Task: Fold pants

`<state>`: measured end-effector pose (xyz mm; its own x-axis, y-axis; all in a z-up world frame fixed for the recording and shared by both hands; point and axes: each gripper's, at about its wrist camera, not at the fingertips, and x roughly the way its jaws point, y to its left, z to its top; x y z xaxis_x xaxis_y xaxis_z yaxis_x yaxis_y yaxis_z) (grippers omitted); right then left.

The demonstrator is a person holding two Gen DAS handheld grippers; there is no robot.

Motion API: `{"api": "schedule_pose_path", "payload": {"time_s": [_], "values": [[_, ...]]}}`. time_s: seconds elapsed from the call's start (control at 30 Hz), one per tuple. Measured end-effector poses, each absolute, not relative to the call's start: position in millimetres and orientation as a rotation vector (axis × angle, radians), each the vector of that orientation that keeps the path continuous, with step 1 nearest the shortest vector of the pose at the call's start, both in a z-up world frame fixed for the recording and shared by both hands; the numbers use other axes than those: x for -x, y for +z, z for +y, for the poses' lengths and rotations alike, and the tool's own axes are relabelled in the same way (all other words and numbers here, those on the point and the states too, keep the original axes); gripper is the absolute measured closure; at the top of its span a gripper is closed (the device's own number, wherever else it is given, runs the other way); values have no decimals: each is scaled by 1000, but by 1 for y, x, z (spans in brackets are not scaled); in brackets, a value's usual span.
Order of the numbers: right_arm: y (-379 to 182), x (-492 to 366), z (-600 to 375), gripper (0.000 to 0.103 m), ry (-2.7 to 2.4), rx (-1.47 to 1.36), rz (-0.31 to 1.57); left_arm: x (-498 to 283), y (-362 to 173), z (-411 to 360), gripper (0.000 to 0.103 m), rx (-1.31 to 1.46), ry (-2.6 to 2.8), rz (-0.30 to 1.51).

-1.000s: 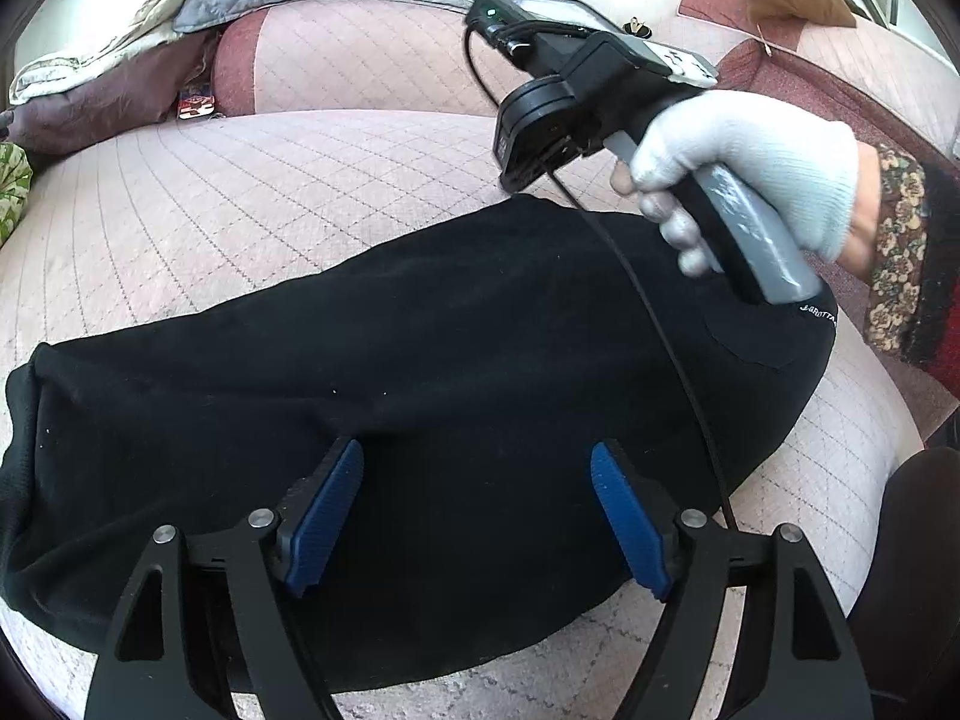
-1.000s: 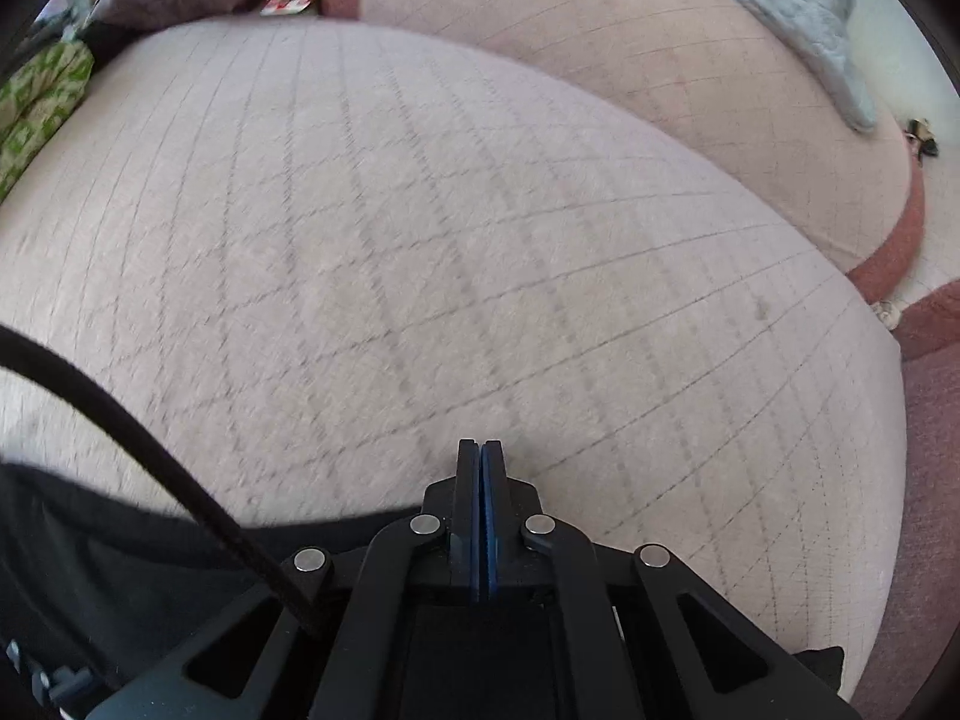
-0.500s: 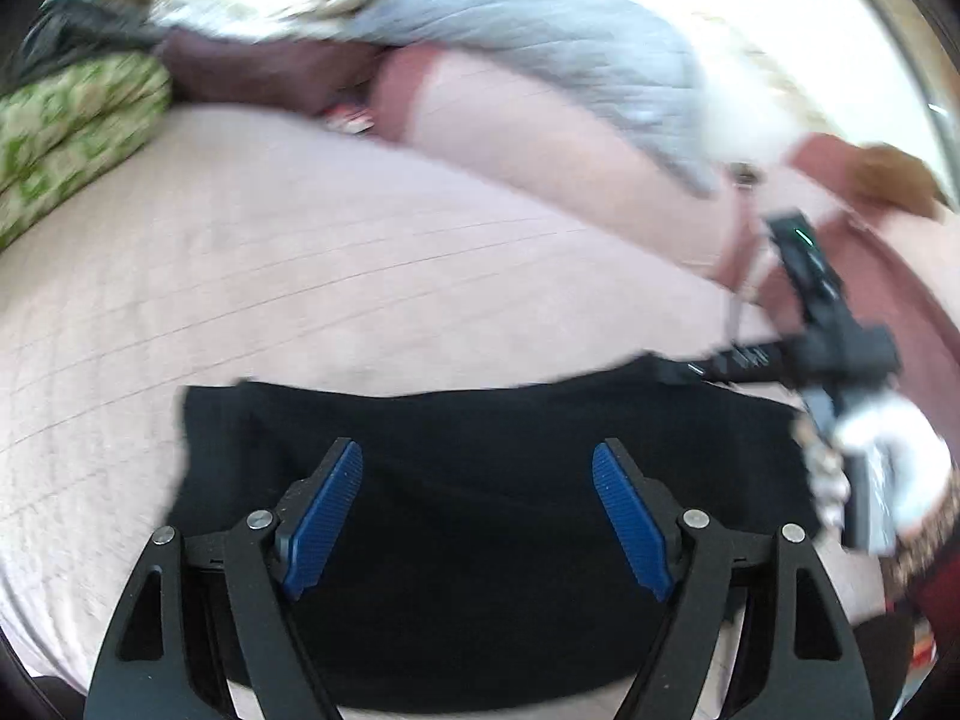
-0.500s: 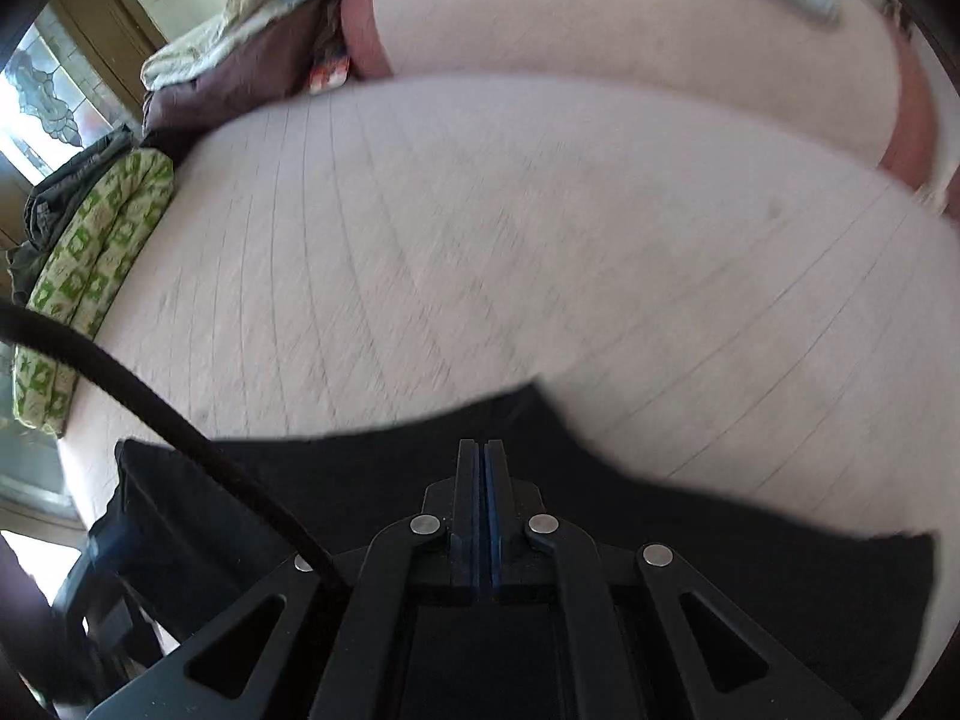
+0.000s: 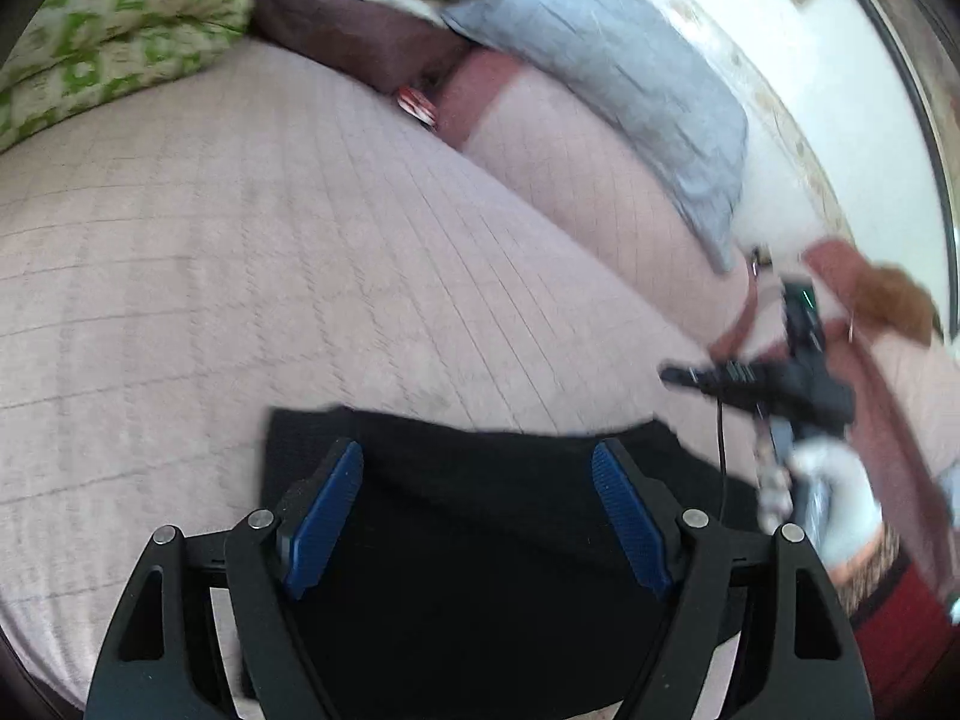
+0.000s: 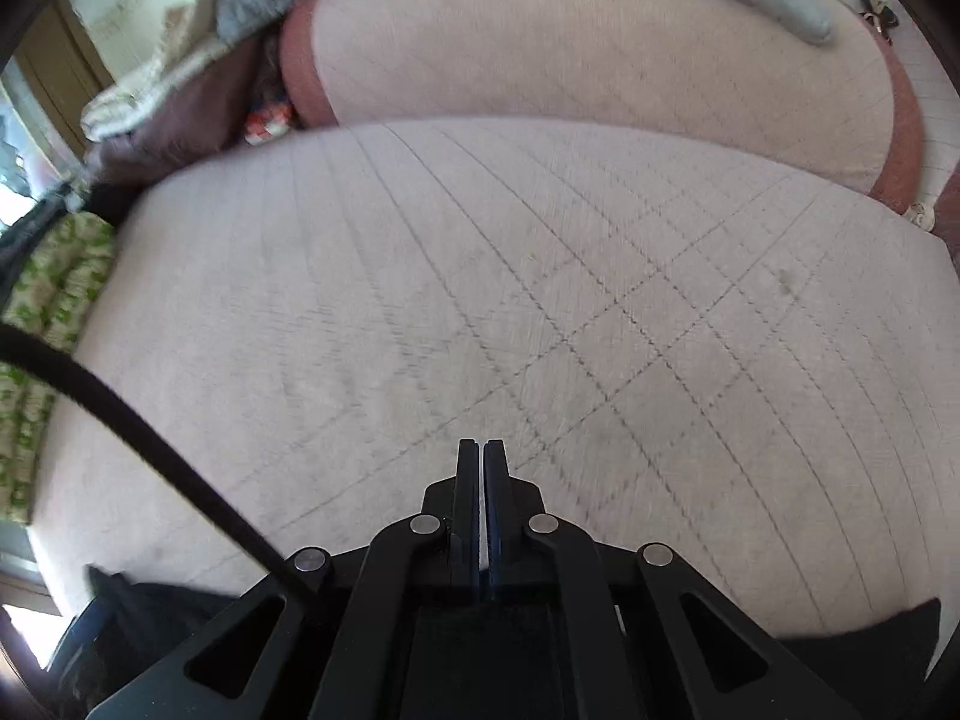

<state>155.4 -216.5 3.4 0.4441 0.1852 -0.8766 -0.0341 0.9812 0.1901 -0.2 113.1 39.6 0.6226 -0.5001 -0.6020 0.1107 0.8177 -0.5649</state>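
One pair of black pants (image 5: pixel 480 546); two grippers, left (image 5: pixel 478 516) and right (image 6: pixel 482 516); one green patterned cushion (image 5: pixel 114 36) at ten o'clock; one grey quilt (image 5: pixel 630 78) at one o'clock.

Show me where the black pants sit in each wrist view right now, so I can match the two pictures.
Left wrist view: the black fabric pants fill the lower centre, under the open left tool.
Right wrist view: only dark slivers of the pants show at the bottom corners, behind the shut right tool.
Shared landmark: the green-and-white patterned cushion, upper left in the left view, at the left edge in the right view.
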Motion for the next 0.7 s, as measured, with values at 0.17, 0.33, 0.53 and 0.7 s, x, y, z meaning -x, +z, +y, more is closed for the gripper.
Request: {"api": "schedule_pose_path", "payload": {"time_s": [0.17,0.33,0.53,0.7], "values": [[21,-114,-172,91,310,-107,1119,14,43,158,25,617,-223,811],[16,-93,-113,72,495,-98,1149,32,35,184,25,620,-133,843],[6,-70,-30,43,692,50,1191,48,26,180,24,531,-167,890],[-13,-82,20,42,764,172,1274,49,25,159,21,448,-202,904]]}}
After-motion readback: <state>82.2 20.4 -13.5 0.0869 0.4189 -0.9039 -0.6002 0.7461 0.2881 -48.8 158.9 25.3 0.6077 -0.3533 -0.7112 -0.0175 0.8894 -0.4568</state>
